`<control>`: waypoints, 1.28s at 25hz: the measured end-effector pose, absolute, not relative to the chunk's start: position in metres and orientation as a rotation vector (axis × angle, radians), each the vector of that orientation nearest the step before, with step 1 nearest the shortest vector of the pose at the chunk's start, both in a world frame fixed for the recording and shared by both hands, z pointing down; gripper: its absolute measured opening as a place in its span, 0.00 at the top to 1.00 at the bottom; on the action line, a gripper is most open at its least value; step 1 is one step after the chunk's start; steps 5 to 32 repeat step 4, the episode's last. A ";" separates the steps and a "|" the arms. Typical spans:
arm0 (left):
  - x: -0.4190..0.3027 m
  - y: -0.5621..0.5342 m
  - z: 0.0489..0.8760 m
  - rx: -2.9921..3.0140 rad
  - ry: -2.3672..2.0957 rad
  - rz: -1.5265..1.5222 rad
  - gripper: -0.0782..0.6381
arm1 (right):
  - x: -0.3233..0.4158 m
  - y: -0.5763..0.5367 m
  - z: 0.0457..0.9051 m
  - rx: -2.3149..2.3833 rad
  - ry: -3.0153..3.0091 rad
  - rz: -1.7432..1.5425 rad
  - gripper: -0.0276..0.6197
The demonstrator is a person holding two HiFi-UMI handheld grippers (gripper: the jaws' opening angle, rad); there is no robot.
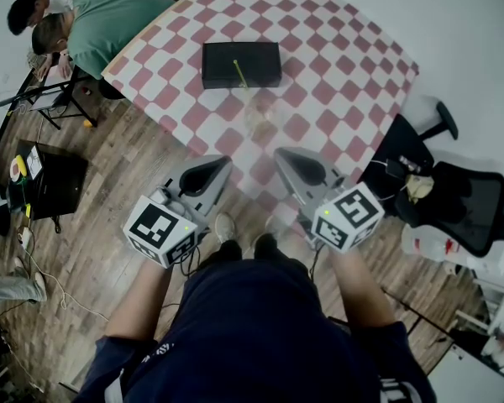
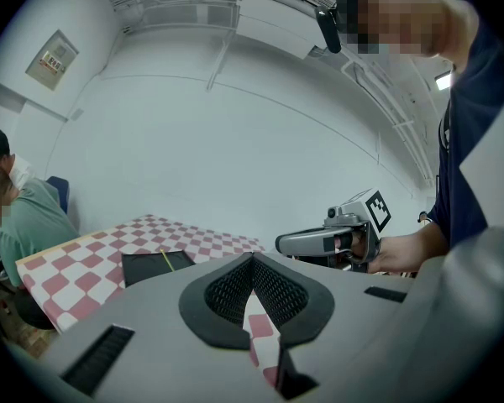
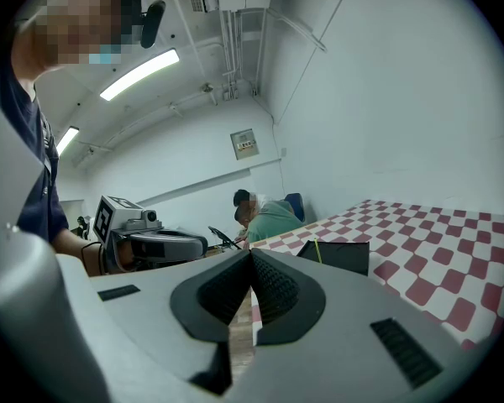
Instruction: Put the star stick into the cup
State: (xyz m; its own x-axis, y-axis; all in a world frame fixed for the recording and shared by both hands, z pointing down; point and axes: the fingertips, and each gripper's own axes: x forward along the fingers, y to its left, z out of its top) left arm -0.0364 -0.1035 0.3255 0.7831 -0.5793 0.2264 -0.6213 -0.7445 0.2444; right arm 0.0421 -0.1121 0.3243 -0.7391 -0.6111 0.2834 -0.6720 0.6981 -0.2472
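A thin yellow star stick (image 1: 238, 73) lies on a black flat box (image 1: 260, 64) at the far middle of the checkered table (image 1: 336, 49). Nearer to me, a faint clear cup (image 1: 259, 117) stands on the cloth. My left gripper (image 1: 224, 162) and right gripper (image 1: 280, 153) hover side by side over the table's near edge, both shut with nothing in them. The left gripper view shows its closed jaws (image 2: 252, 259), with the box (image 2: 147, 269) and the stick (image 2: 166, 261) beyond. The right gripper view shows closed jaws (image 3: 251, 254), the box (image 3: 346, 257) and the stick (image 3: 317, 251).
Two people (image 1: 84, 19) sit bent over at the table's far left corner. A black office chair (image 1: 458, 200) with clutter stands to the right. A dark low stand (image 1: 50, 179) and cables lie on the wood floor to the left.
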 end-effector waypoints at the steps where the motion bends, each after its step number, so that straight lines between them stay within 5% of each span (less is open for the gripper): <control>1: -0.036 -0.104 0.325 2.675 -0.923 0.195 0.85 | 0.042 -0.112 0.324 1.039 -2.726 0.503 0.93; 32: -0.037 -0.103 0.325 2.682 -0.921 0.194 0.85 | 0.041 -0.112 0.323 1.036 -2.726 0.503 0.93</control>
